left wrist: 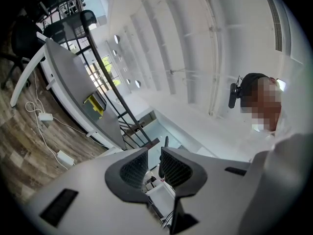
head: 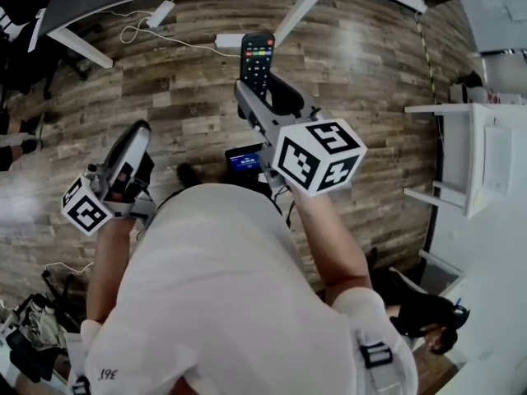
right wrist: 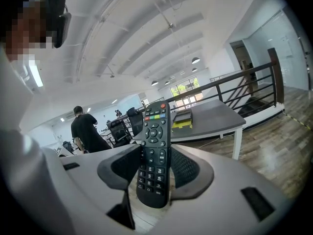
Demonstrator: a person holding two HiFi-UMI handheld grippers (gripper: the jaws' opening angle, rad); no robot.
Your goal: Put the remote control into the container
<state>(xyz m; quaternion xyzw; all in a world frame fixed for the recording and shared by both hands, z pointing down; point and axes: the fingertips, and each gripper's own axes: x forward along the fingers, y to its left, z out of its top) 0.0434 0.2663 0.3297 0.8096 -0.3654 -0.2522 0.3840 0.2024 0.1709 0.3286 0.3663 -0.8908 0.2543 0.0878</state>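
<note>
The carry step was in hand. The right tool was closed on the remote control, gripping its lower half between the pads. The buttons faced the camera and the top end stood clear above the jaws, over the wooden floor and well short of the grey tabletop. The left tool stood narrow, its pads almost together with nothing between them, off to the side and taking no part.

The next move would call for bringing the remote over the container's opening, tipping it in lengthwise, and only then letting the jaws part.

No container was plainly in view. A low yellow-and-grey box toward the left end of the tabletop may have been it, but it was too small to tell. In the head view the person's torso hid the near floor, and the tabletop was cut off at the top edge.
</note>
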